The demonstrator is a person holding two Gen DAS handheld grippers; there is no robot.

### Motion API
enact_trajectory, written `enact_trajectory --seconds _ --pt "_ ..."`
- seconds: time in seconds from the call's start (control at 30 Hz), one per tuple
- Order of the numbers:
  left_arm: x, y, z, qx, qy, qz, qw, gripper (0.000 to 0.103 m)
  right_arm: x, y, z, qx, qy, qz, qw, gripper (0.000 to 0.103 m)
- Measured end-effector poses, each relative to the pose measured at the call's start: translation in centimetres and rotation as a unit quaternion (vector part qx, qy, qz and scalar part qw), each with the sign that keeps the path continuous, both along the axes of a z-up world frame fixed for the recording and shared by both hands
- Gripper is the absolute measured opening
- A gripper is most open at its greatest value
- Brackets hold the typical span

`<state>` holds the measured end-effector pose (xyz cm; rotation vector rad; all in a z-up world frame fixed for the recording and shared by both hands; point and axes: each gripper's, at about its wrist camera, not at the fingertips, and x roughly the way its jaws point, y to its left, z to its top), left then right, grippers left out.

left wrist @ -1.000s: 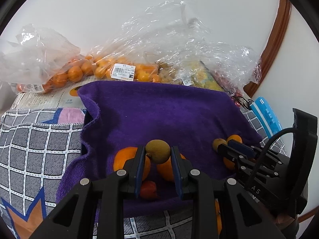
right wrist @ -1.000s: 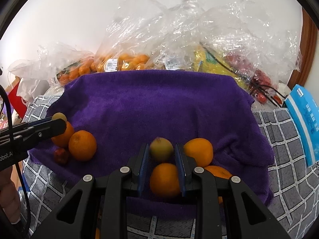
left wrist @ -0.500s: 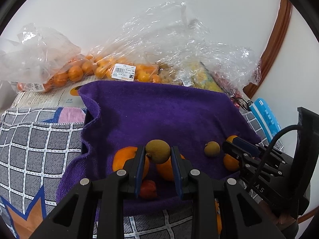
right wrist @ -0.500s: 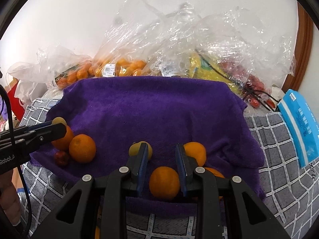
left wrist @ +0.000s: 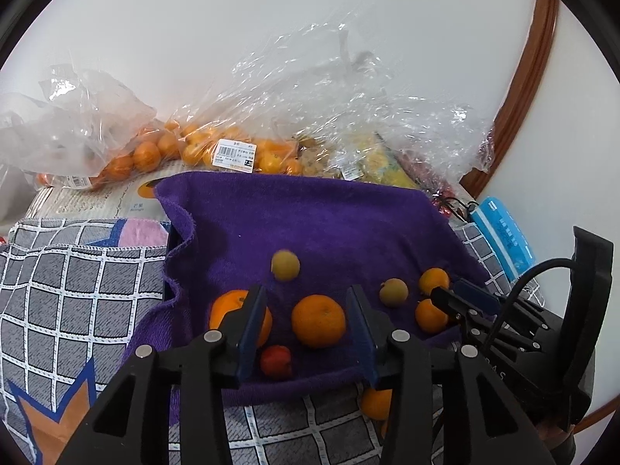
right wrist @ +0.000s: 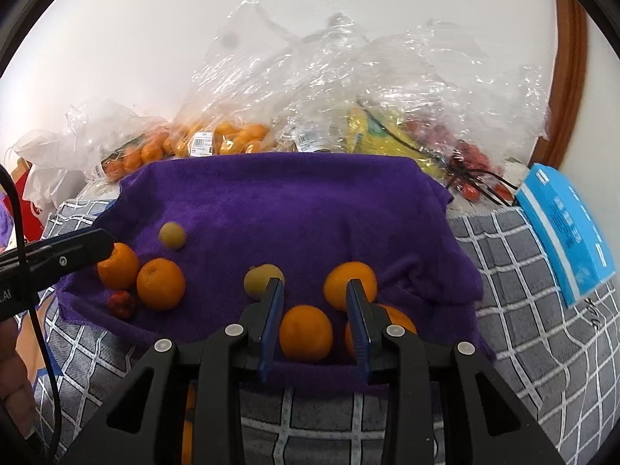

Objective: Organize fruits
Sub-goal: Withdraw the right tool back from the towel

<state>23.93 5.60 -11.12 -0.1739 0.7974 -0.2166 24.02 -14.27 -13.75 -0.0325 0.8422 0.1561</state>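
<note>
Both grippers' jaws have just been opening, nothing between them. Left gripper (left wrist: 306, 323): released yellow-green fruit (left wrist: 285, 265) sits on purple towel (left wrist: 329, 224). Right gripper (right wrist: 314, 323): its fruit (right wrist: 260, 279) lies beside oranges (right wrist: 350, 285). Sorting partly done; bagged fruit (left wrist: 240, 151) untouched.

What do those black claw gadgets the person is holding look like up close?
Each gripper is matte black plastic with a triangular open frame, silver screw heads at the joints and two flat fingers lined with blue pads. The left gripper and right gripper look alike. A black cable loops from the right gripper's body, which bears faint pale lettering, too blurred to read.
</note>
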Motion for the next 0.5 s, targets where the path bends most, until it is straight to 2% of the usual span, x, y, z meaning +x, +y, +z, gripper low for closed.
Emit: enact_trajectory --seconds 0.27,0.5 --pt "-1.7 0.0 0.3 0.007 0.001 -0.003 1.0 0.041 -2.3 -0.3 0.0 -0.005 0.0 -0.02 1.0 0.033" --pt "-3.0 0.5 -0.1 0.018 0.003 0.003 0.9998 0.041 -3.9 -0.7 0.3 0.012 0.011 -0.024 1.0 0.033"
